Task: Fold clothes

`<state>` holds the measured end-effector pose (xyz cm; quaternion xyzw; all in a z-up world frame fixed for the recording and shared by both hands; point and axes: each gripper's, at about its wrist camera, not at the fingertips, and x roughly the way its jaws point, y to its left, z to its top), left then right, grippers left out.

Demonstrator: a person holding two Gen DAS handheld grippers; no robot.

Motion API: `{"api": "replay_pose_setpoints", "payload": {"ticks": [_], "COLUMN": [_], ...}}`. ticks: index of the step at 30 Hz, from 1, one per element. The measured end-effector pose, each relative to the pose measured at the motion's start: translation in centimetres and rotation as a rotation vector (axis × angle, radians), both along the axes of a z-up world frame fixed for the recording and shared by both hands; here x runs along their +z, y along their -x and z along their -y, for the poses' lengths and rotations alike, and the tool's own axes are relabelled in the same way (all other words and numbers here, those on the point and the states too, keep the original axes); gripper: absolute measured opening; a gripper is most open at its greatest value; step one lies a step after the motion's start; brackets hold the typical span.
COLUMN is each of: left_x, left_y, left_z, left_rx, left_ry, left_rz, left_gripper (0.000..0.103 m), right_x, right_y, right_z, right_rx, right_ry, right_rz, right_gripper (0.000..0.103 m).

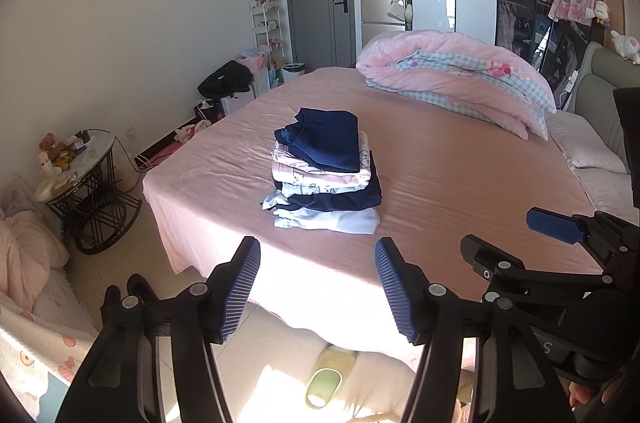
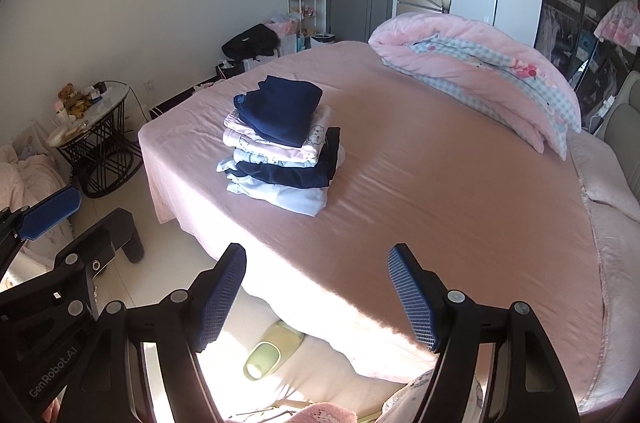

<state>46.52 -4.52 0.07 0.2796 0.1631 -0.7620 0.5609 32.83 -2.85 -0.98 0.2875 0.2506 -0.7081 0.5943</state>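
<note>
The bed (image 1: 460,175) fills both views, its pink sheet smooth and bare across most of its width, with sun washing over the near edge. At the far right corner lies a rolled pink quilt (image 1: 460,71), well apart from the work.

Toward the left side of the bed, about midway between near and far edge, stands the stack of folded clothes (image 1: 324,175), dark blue on top, then pale pink, white and light blue layers, with another dark one tucked in low. It looks fairly square, though the top piece (image 2: 280,111) sits a little askew and overhangs the layer beneath.

Both tools hover off the near edge of the bed, clear of everything. The left gripper (image 1: 318,287) has its fingers apart with nothing between them. The right gripper (image 2: 316,295) has its fingers apart too, wider if anything, and empty.

No loose garment shows on the sheet, so the folding seems nearly or wholly done. If another piece comes, the open stretch right of the stack is the place to spread it: lay it flat, pinch two corners, one with each tool, and keep the folds matched to the stack's outline. Set it down level, since a careless push could slide that top piece off. Down on the floor a green slipper (image 2: 262,359) peeks from under the near edge.
</note>
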Motion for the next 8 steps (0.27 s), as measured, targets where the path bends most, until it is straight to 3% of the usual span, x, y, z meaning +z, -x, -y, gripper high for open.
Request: {"api": "replay_pose_setpoints", "payload": {"ticks": [8], "left_x": [0.03], "left_y": [-0.15], "left_z": [-0.24], "left_rx": [0.012], "left_ry": [0.012], "left_rz": [0.016], "left_gripper": [0.058], "right_x": [0.11], "right_y": [-0.28], "right_z": [-0.01], "right_rx": [0.000], "right_ry": [-0.001], "right_rz": [-0.020], "right_gripper": [0.073]}}
